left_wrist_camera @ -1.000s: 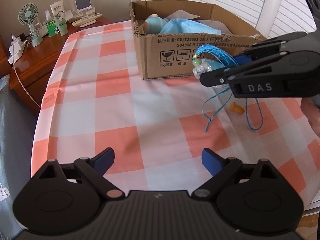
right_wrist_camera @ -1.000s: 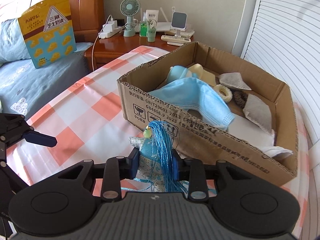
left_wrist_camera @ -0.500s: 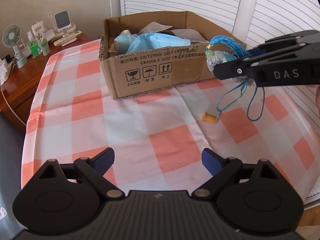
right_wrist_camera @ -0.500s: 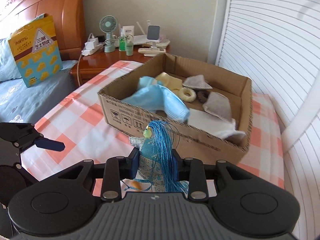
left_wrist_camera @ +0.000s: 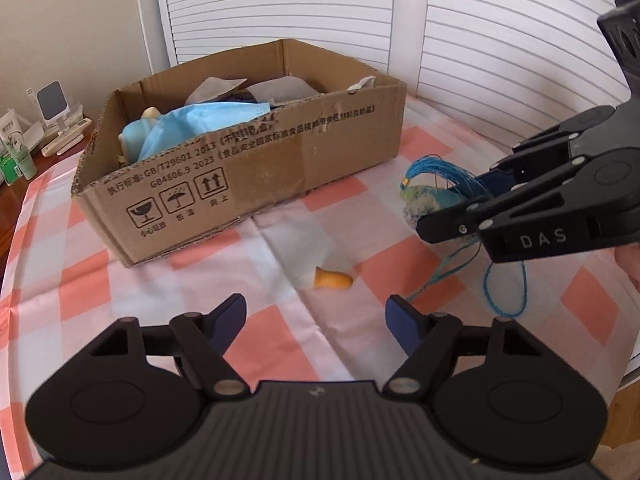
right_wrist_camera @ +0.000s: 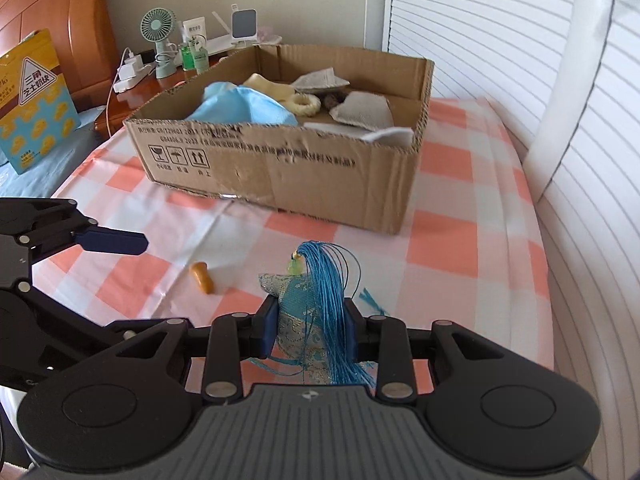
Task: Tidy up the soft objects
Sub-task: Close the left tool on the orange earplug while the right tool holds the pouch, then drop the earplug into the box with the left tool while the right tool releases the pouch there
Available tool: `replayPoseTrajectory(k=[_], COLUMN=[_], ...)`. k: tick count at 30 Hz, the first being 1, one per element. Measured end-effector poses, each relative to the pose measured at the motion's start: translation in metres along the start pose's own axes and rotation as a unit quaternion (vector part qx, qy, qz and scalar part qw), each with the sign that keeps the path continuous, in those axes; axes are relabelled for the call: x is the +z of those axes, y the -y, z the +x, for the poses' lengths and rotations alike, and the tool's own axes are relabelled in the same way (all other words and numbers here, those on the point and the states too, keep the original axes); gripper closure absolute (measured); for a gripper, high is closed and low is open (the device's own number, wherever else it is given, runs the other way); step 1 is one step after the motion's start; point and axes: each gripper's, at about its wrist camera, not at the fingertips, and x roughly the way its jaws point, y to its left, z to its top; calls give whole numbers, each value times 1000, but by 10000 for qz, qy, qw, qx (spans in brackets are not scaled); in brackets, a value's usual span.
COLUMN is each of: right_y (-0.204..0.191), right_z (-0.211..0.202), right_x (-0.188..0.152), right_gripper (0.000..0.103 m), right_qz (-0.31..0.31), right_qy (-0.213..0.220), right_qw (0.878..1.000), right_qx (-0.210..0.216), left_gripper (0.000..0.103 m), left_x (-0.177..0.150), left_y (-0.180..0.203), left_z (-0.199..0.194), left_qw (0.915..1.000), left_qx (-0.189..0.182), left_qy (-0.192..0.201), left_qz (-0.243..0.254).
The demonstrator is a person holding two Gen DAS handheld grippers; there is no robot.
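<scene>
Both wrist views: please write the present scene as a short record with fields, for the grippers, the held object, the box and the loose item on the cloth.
right gripper: shut on blue tasselled sachet, held above the cloth
left gripper: open, holds nothing
cardboard box: open top, on the checked tablecloth
box contents: blue face mask, grey cloths, pale ring
orange earplug: lies alone on the cloth, in front of the box

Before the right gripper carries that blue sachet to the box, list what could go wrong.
1. Loose cords dangle below the right gripper and may snag the cardboard box rim.
2. The tassel sachet is pinched only at its middle, so it could slip out.
3. The open left gripper sits near the orange earplug and could knock it.
</scene>
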Motion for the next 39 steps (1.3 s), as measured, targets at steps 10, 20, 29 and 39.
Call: replayPoseTrajectory(k=[10,20,29,39], right_y=[11,10,10,5], right_z=[7,8,9,-7], right_x=[-8,-8,-7,-5], right_gripper=[65,65,65,65], right_qz=[155,147,154,69], right_qy=[-61,-63,-80,-53], right_qw=[9998,9998,9998,10000], right_qx=[139,120,89,-12], left_gripper=[55,80,83,83], left_x=[6,10,9,11], left_y=[2,6,6,-6], left_z=[17,19,18,2], left_qw=[9997,9998,9998,9993], left_qx=[-180,-114,-141,-343], left_qy=[57,105,91,10], left_qz=[121,111,79,-158])
